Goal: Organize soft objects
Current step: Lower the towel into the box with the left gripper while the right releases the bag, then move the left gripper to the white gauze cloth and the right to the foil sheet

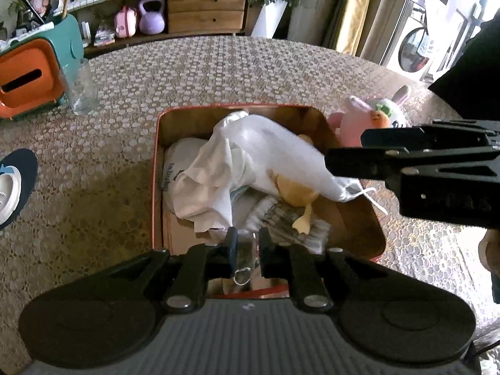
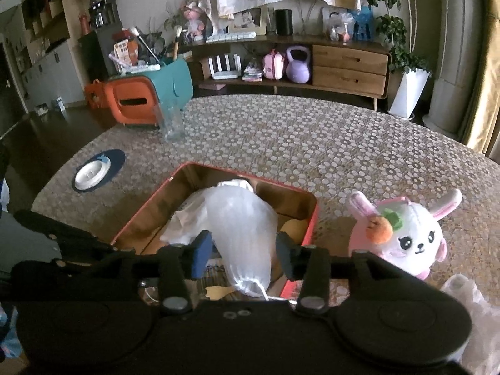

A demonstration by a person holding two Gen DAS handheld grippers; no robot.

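At frame centre, a red-rimmed box (image 1: 157, 168) on the tabletop (image 1: 218, 72) holds cloths, a yellow plush (image 1: 297, 190) and a white drawstring bag (image 2: 240, 228). Right tool (image 2: 243, 253) straddles the bag, fingers apart; left tool (image 1: 247, 243) looks nearly closed over the box's near edge. Best lower the bag fully inside. Pink bunny plush (image 2: 403, 237) waits right. Readable fragments: "labubu", "POS".

my left gripper (image 1: 247, 251) hangs at six o'clock over the near edge of the red-rimmed rectangular tin box (image 1: 157, 168), its two black fingers a narrow gap apart with a looped white string between them. in the box a white crumpled cloth (image 1: 212, 178) lies over a yellow plush duck (image 1: 297, 192). my right gripper (image 1: 340, 159) reaches in from three o'clock, touching a translucent white plastic bag (image 1: 281, 153). at two o'clock, just beside the box, sits a pink and white bunny plush (image 1: 372, 118) on the lace-patterned tablecloth (image 1: 218, 72).
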